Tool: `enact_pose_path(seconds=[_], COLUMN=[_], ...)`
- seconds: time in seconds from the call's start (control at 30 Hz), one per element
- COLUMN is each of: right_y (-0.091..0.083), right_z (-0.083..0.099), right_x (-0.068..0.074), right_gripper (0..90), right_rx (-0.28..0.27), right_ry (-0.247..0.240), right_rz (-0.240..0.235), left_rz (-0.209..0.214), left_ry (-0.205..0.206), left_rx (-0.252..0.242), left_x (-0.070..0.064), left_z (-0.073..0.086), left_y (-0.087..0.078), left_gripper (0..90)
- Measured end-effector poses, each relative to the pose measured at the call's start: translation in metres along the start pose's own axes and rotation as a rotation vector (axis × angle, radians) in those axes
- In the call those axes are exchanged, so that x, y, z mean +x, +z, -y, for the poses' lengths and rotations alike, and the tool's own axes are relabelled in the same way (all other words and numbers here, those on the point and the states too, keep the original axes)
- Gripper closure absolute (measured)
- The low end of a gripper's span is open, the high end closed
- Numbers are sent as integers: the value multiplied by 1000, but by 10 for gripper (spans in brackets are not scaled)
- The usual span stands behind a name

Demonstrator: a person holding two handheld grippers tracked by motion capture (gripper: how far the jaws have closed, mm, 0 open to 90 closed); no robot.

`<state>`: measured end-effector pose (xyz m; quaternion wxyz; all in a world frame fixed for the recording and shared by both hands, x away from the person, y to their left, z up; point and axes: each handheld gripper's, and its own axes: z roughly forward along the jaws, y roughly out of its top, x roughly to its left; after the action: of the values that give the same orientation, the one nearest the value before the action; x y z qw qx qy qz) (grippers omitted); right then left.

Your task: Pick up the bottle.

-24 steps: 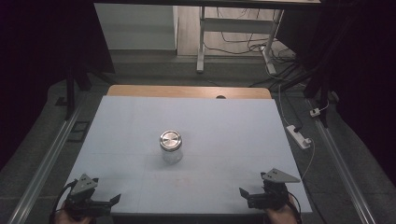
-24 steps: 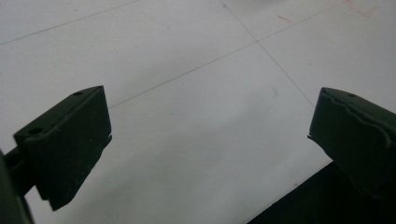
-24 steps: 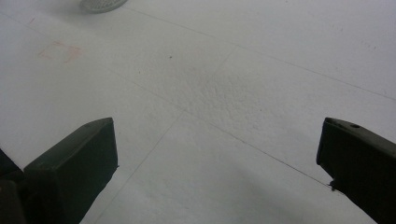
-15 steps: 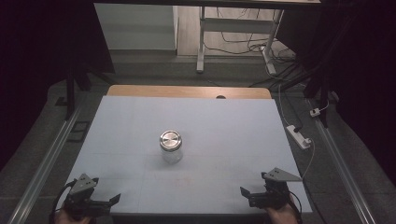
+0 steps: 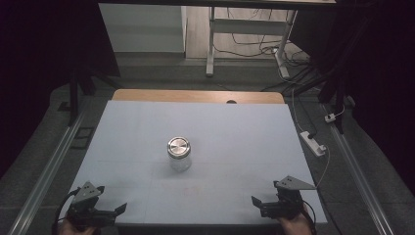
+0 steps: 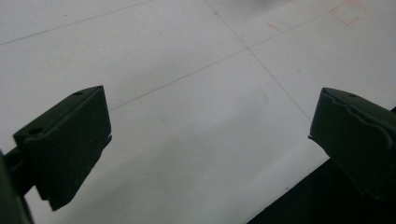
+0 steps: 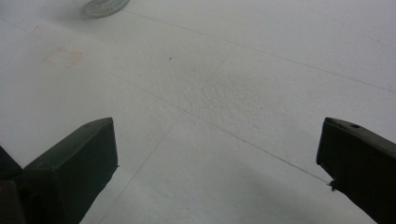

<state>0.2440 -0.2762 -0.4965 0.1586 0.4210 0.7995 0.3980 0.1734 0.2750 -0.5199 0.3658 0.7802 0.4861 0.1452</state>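
Waiting at the table's (image 5: 147,122) near edge, well apart from the jar (image 5: 179,153). Left gripper (image 5: 113,211), right gripper (image 5: 258,203): jaws wide apart, empty. Jar untouched, lid on; everything left.

A white table (image 5: 235,127) with a wooden far edge stands on grey carpet (image 5: 44,161). Metal rails (image 5: 46,171) run along both sides. A power strip (image 5: 313,143) lies right of the table. Beyond the far edge, desk legs (image 5: 211,44) and loose cables (image 5: 254,36) stand in a dim room.

Black two-jawed tongs (image 5: 113,210), each topped by a grey three-cornered plate (image 5: 292,182).
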Motion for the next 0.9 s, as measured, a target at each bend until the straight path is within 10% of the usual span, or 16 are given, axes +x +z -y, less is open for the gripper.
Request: enact_pose_path(seconds=[0.9], right_y=[1], right_z=[0], right_x=[2], right_gripper=[0], right_rx=[10], right_ry=[-15], right_rz=[3], left_rz=[45], left_ry=[48], left_rx=[-64], left_x=[-4], left_z=[-18], left_y=[8], left_gripper=[0])
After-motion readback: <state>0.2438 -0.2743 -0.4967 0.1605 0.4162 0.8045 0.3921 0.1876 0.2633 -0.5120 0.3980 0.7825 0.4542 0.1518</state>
